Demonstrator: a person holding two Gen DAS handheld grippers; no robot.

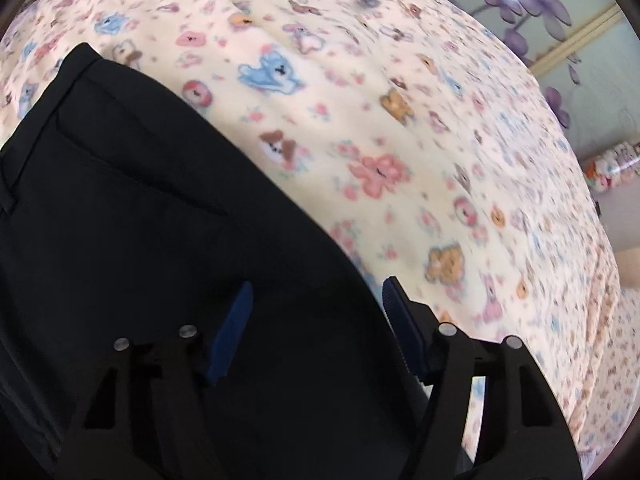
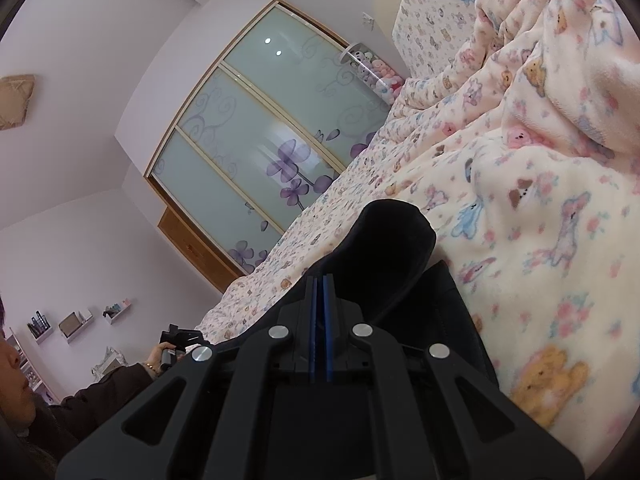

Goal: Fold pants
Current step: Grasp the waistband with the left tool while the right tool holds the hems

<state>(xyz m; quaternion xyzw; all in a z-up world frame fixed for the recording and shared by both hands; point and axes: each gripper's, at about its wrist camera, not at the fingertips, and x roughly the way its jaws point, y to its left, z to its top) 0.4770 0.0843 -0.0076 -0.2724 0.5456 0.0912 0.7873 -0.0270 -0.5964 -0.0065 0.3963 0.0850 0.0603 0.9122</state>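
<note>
Black pants (image 1: 140,220) lie flat on bear-print blanket (image 1: 400,140) beneath the left gripper (image 1: 316,304), jaws apart; right gripper (image 2: 320,300) clamped on a raised dark fold.

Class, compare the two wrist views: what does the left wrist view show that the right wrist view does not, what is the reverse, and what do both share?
Only the left wrist view shows the left gripper open over the flat black pants, with a pocket seam visible.

Only the right wrist view shows the right gripper shut on a raised fold of the pants, plus the person's face, wall shelves and a wooden drawer.

Both show the pants, the bear-print blanket and the flowered wardrobe doors.
</note>
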